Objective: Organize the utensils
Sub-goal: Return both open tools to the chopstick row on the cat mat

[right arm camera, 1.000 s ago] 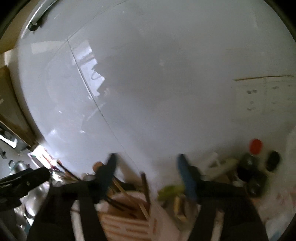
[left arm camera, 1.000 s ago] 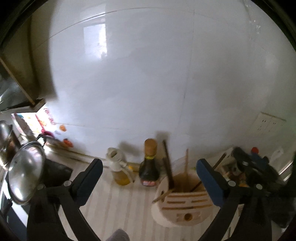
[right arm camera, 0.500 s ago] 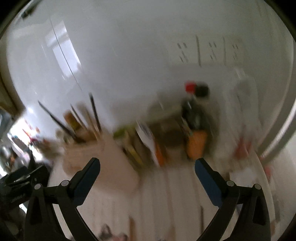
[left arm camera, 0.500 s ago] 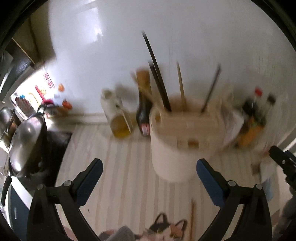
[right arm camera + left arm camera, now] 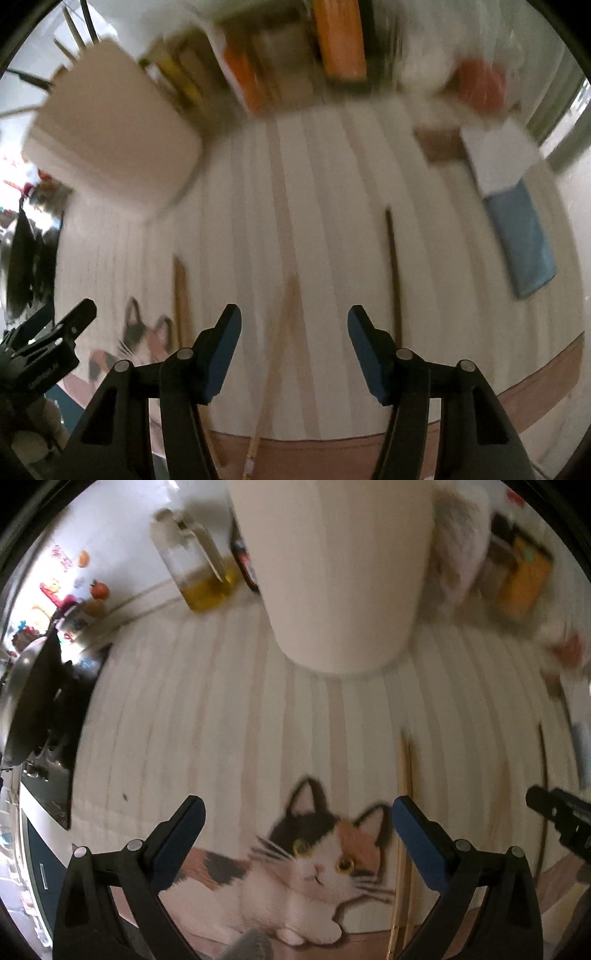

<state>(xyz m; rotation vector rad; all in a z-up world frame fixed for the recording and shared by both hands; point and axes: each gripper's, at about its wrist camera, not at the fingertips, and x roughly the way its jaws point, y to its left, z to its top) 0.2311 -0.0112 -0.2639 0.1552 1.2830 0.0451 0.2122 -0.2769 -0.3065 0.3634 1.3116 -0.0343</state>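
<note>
Both grippers point steeply down at a striped mat (image 5: 221,716) with a cat picture (image 5: 314,864) near its front edge. Behind the mat, the white holder (image 5: 340,572) stands upright, with an oil bottle (image 5: 199,565) just beside it on the left and blurred jars (image 5: 517,576) on the right. A dark pan (image 5: 33,694) sits past the left edge of the mat. Between the holder and the front edge, the mat is wide and mostly bare.

The left gripper (image 5: 295,838) hangs over the cat picture with its fingers spread wide and nothing between them. A pale chopstick pair (image 5: 404,812) lies just beside its right finger; whether they touch I cannot tell. A dark chopstick (image 5: 543,775) lies more to the right, apart.

In the right wrist view, the right gripper (image 5: 293,343) is above a light chopstick pair (image 5: 288,314) that lies on the mat, crossing at the top. Its jaws are closing, the pair is between them, and the pads do not press on it. A dark stick (image 5: 393,273) lies just right of the right finger, and a brown one (image 5: 180,295) lies to the left. A blue cloth (image 5: 521,236) rests near the right edge.
</note>
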